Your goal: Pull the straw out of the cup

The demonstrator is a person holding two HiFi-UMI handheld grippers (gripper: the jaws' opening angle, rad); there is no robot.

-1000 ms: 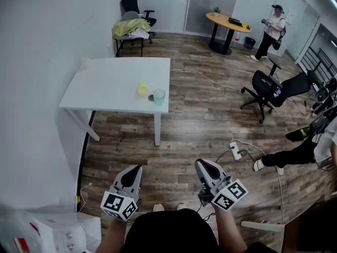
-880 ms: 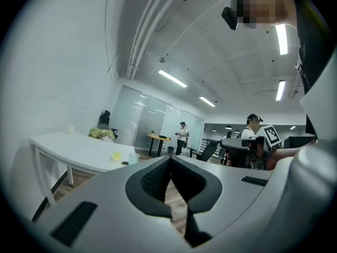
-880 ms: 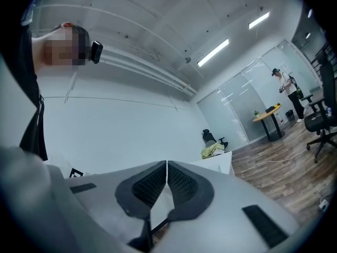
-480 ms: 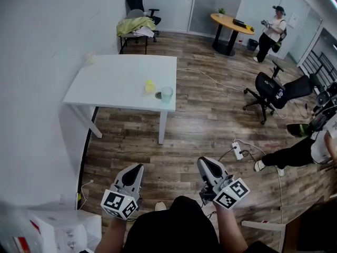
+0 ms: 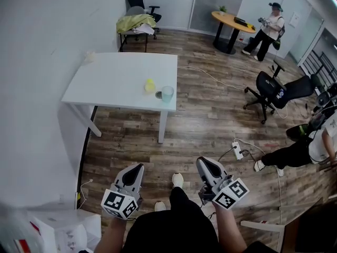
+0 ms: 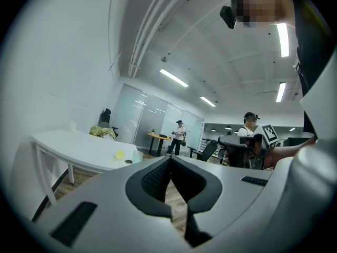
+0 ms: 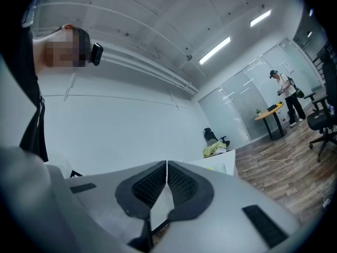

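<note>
Left gripper (image 5: pixel 138 167) and right gripper (image 5: pixel 202 161) are pointing forward, each with its jaws pressed together on nothing. One cup (image 5: pixel 167 93) is standing upright on the white table (image 5: pixel 110 78), well ahead of both jaws, beside one yellow object (image 5: pixel 150 85). The straw is showing too small to tell its axis.

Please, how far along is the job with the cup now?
Done: nothing that shows. The cup stands on the white table, untouched; any straw is too small to make out. In hand: nothing; the left gripper and right gripper are shut and empty, away from the table. Left: reach the cup, grip the straw, pull it out.
</note>
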